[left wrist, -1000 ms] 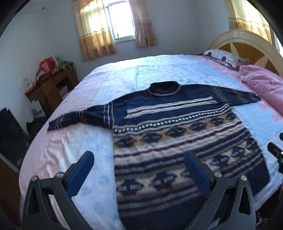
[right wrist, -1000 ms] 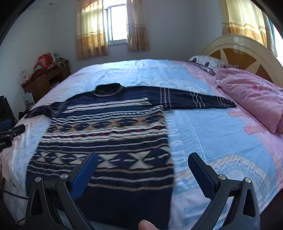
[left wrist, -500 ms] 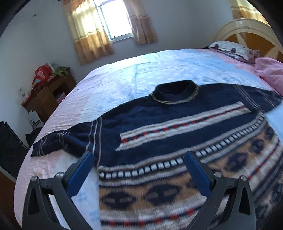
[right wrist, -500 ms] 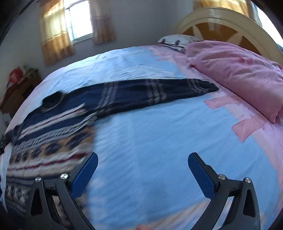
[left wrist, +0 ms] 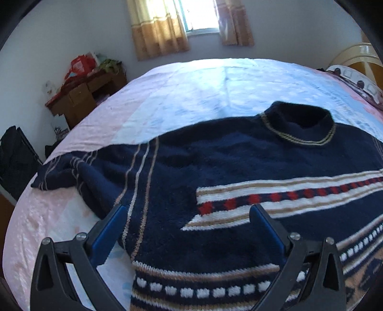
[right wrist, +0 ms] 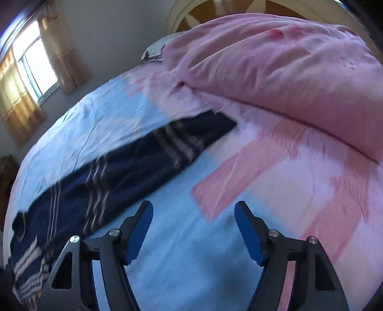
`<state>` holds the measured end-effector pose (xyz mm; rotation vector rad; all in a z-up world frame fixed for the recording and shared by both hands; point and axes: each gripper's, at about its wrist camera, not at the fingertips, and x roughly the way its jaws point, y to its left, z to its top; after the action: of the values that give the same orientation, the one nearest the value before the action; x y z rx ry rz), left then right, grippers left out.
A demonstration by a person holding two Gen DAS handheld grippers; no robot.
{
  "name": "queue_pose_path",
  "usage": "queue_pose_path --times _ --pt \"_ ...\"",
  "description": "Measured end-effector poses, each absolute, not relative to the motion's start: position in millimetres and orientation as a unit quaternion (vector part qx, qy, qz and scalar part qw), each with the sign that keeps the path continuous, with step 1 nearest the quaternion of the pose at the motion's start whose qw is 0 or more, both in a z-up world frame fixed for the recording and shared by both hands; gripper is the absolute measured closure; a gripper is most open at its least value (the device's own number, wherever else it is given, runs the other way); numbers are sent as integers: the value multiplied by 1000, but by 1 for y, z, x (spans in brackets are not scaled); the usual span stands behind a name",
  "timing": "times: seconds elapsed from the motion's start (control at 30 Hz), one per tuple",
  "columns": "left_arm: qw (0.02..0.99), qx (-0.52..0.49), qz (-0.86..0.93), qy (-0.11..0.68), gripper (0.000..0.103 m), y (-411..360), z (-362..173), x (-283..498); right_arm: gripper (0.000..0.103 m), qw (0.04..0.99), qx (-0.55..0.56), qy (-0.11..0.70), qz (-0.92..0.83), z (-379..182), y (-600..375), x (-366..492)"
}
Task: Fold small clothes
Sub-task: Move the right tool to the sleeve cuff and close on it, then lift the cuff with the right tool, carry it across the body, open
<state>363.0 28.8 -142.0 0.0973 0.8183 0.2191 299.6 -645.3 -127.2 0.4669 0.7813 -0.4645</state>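
Observation:
A navy patterned sweater (left wrist: 239, 165) lies flat on the bed, collar (left wrist: 301, 119) toward the window. In the left wrist view my left gripper (left wrist: 186, 215) hangs open low over the sweater's left shoulder, near the bunched left sleeve (left wrist: 62, 174); nothing is between its fingers. The right wrist view shows the sweater's other sleeve (right wrist: 148, 160) stretched toward the pink duvet. My right gripper (right wrist: 194, 215) is over bare blue sheet to the right of that sleeve; its jaws are closing with nothing between them.
The bed sheet (left wrist: 191, 91) is blue and pink patchwork. A bulky pink duvet (right wrist: 287, 67) lies by the headboard (right wrist: 203, 14). A wooden side cabinet (left wrist: 83, 95) with clutter stands beyond the bed's left edge, and a dark object (left wrist: 16, 158) sits beside it.
Both grippers moved toward the sweater's shoulders and lower. The left one went to the left shoulder; the right one swung out along the right sleeve, rolled, and its jaws narrowed.

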Motion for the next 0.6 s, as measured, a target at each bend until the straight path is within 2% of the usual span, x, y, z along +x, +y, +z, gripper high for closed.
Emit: queue_pose_path --times 0.23,0.37,0.43,0.47,0.5,0.6 --pt "897 33 111 426 0 29 -157 375 45 850 281 369 -250 -135 -697 338" --pt "896 32 110 429 0 30 -159 376 49 849 271 373 -257 -140 -708 366" --pt "895 28 107 433 0 30 -160 377 62 850 257 378 -260 -144 -709 380" --pt "894 24 105 434 0 31 -161 378 80 850 249 382 -262 -144 -708 386" --pt "894 19 103 435 0 33 -161 378 92 851 247 384 -259 -145 -708 392" --pt "894 3 97 437 0 37 -162 378 96 858 240 376 -253 -138 -699 394"
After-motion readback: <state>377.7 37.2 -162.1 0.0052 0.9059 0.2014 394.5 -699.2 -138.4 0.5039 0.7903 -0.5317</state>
